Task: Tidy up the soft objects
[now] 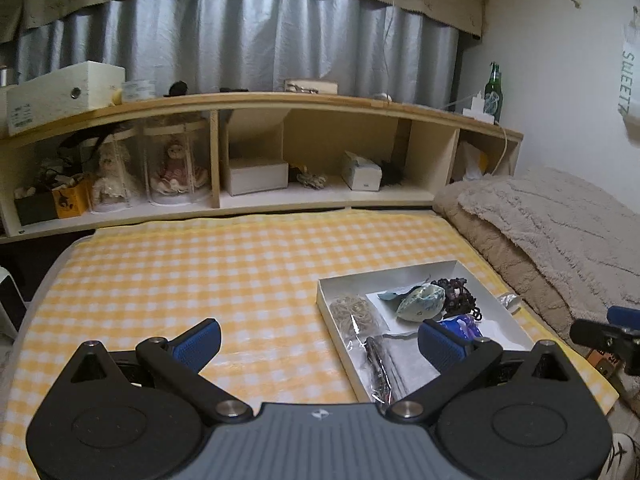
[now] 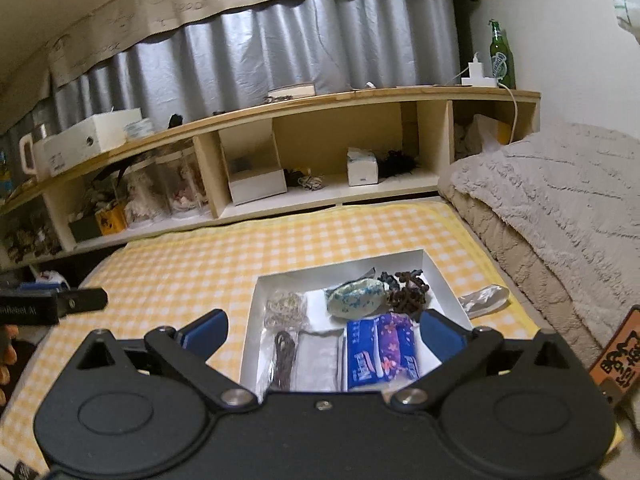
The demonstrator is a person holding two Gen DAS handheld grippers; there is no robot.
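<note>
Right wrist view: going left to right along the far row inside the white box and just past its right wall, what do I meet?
Bag of rubber bands → floral pouch → dark scrunchies → box wall → crumpled clear wrapper lying outside on the checked cloth.

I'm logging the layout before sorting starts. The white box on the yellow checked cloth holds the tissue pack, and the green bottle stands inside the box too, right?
Not quite. The green bottle stands on top of the wooden shelf, by the wall, as the right wrist view shows. The white box on the checked cloth does hold the tissue pack.
</note>
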